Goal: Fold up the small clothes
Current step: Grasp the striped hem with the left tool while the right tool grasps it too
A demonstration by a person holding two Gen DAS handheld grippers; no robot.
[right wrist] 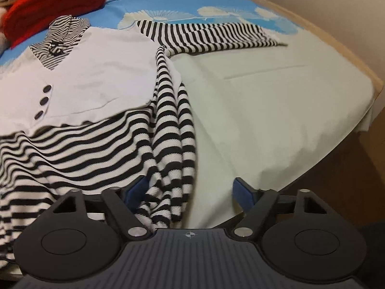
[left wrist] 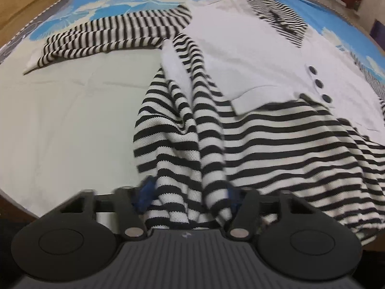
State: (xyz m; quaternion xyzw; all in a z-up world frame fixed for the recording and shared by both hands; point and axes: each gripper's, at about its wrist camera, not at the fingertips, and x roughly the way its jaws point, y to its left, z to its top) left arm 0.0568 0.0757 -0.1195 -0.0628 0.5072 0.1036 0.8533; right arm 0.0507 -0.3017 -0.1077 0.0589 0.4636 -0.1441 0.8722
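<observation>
Both wrist views steeply down, close, sharing striped garment (left wrist: pixel 240 144)

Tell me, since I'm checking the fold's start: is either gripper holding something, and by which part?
Left gripper pinches the black-and-white striped knit garment at its bunched hem corner. Right gripper stands open around the other hem corner.

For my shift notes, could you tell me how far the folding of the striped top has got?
Done: the black-and-white striped knit top lies spread flat, sleeves out. In hand: the left gripper pinches its bunched hem; the right gripper brackets the other hem corner, one blue finger still clear. Left: every fold.
</observation>
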